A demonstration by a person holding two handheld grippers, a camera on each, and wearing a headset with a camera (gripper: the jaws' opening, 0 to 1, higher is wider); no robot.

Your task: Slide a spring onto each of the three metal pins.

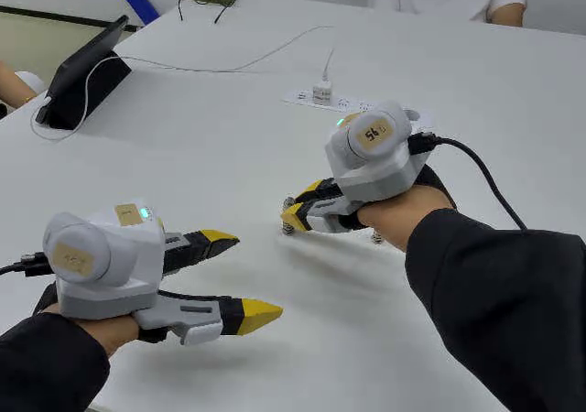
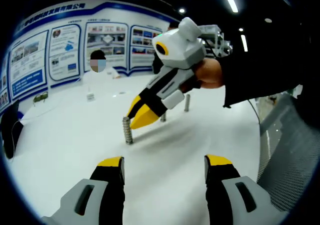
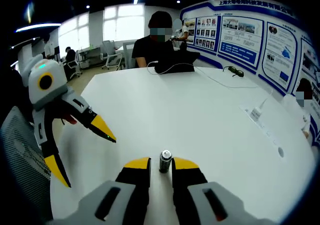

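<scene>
left gripper (image 1: 255,276), closest in the head view, holds its yellow-tipped jaws wide apart above the white table (image 1: 229,146). right gripper (image 1: 293,216) has its jaws nearly together at an upright pin wearing a spring (image 3: 165,161); whether they pinch it, i cannot tell. two more pins (image 2: 187,102) stand near.

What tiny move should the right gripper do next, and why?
Probably ease the right gripper back from the spring: its coils already reach down the pin to the table, and the jaws stand close either side of its top.
</scene>
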